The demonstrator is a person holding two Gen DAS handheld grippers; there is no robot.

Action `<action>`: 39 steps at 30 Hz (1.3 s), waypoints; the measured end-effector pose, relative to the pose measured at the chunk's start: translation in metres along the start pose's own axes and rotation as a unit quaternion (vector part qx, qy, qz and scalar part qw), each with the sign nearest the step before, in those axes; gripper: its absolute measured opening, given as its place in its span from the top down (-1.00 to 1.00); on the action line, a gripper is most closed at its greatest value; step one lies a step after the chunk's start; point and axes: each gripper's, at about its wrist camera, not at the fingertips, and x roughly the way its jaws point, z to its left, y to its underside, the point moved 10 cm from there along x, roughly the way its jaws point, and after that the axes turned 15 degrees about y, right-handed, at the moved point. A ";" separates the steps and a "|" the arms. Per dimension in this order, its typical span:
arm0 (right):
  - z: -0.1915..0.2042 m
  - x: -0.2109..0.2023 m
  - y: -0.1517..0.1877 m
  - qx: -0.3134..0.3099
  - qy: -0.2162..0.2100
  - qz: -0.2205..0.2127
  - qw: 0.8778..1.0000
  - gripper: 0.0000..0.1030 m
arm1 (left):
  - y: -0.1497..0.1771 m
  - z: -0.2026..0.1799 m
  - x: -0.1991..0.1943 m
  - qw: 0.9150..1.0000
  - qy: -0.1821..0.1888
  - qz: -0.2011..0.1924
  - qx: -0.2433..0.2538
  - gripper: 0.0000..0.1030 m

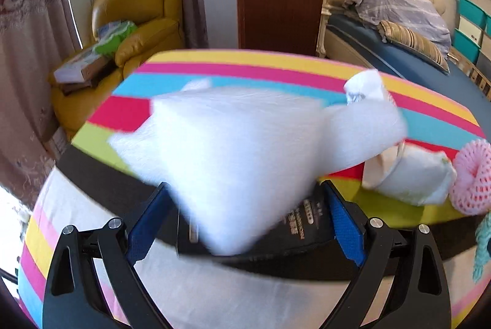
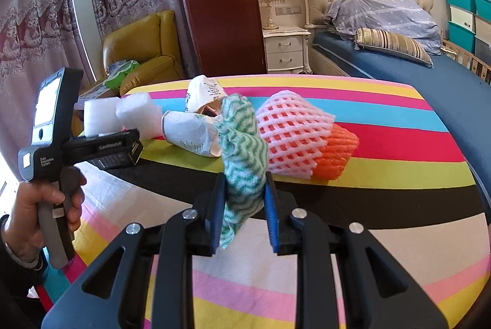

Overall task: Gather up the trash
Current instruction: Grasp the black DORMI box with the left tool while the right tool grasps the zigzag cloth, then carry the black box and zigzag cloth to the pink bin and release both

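A black box (image 1: 300,224) with white print sits between the blue pads of my left gripper (image 1: 245,185), whose jaws stand wide with the pads against its sides. Blurred white foam wrap (image 1: 245,139) lies over the box and hides most of it. In the right wrist view a hand holds that left gripper (image 2: 122,145) at the table's left edge, with the box (image 2: 119,157) in it and foam pieces (image 2: 135,114) just behind. My right gripper (image 2: 245,178) is shut on a green-and-white zigzag cloth (image 2: 242,151), which stands up between its pads.
On the striped tablecloth (image 2: 368,145) lie a pink foam fruit net (image 2: 291,135) with an orange one (image 2: 337,151) against it, and crumpled white paper cups (image 2: 190,132). A yellow armchair (image 2: 144,53), a wardrobe and a bed (image 2: 429,68) stand beyond the table.
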 end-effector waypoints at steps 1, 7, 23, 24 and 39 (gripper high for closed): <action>0.002 0.000 -0.002 -0.001 0.000 -0.002 1.000 0.54 | 0.006 0.003 -0.003 1.000 0.004 0.005 -0.003 -0.74; 0.012 -0.006 0.000 -0.008 -0.004 -0.002 1.000 0.53 | 0.053 0.033 -0.035 1.000 -0.009 0.021 -0.008 -0.74; 0.041 -0.035 0.010 -0.027 -0.014 -0.012 0.999 0.52 | 0.065 0.046 -0.056 1.000 0.012 0.001 -0.013 -0.74; 0.039 -0.037 0.010 -0.025 -0.013 -0.013 1.000 0.52 | 0.062 0.045 -0.051 1.000 0.014 0.002 -0.017 -0.74; 0.024 -0.038 0.015 -0.006 -0.012 -0.005 1.000 0.52 | 0.074 0.046 -0.062 0.999 0.039 0.013 0.006 0.18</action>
